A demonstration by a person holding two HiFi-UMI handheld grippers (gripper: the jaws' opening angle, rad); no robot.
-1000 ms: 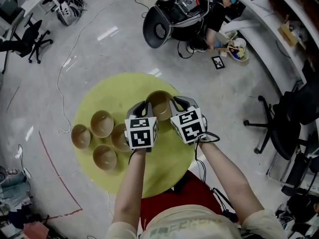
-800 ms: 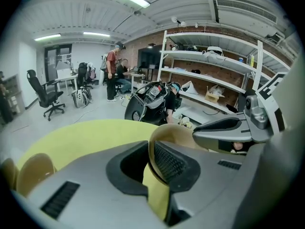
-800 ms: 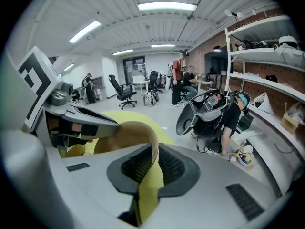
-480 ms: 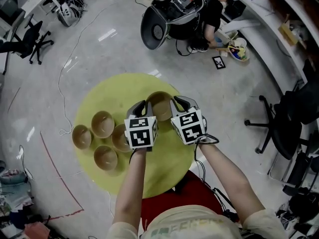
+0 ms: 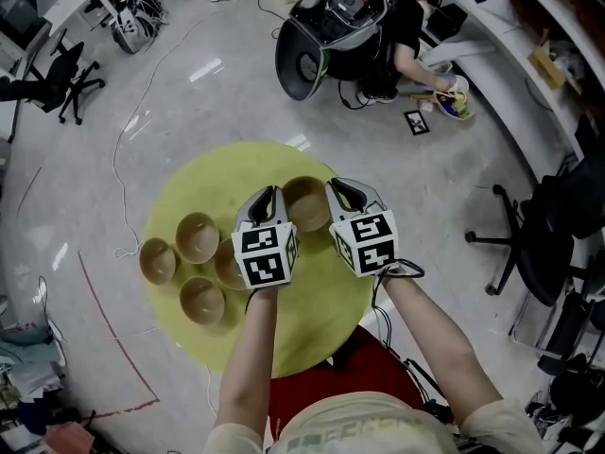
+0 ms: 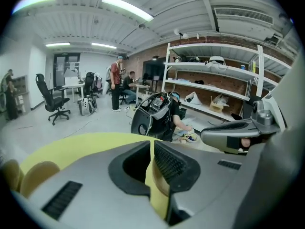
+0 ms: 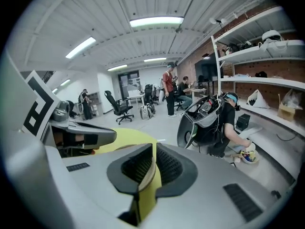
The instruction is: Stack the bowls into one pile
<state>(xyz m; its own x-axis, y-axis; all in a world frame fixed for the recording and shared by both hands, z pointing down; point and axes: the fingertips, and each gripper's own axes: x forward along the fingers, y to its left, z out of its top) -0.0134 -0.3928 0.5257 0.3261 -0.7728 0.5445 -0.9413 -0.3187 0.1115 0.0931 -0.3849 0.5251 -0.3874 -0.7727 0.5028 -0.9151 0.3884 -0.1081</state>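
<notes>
A tan wooden bowl is at the far middle of the round yellow table, held from both sides. My left gripper is shut on its left rim, and my right gripper is shut on its right rim. In the left gripper view the tan rim shows between the nearly closed jaws of the left gripper. The right gripper view shows the rim pinched the same way by the right gripper. Several more bowls sit at the table's left, and one partly hidden behind the left gripper's marker cube.
A person crouches on the floor beyond the table beside a black chair-like shell. An office chair stands to the right. Cables and a red tape line run over the floor at the left.
Both grippers and the bowl between them have shifted slightly upward and away in the head view. The other bowls stay put. The person beyond the table has leaned to the right.
</notes>
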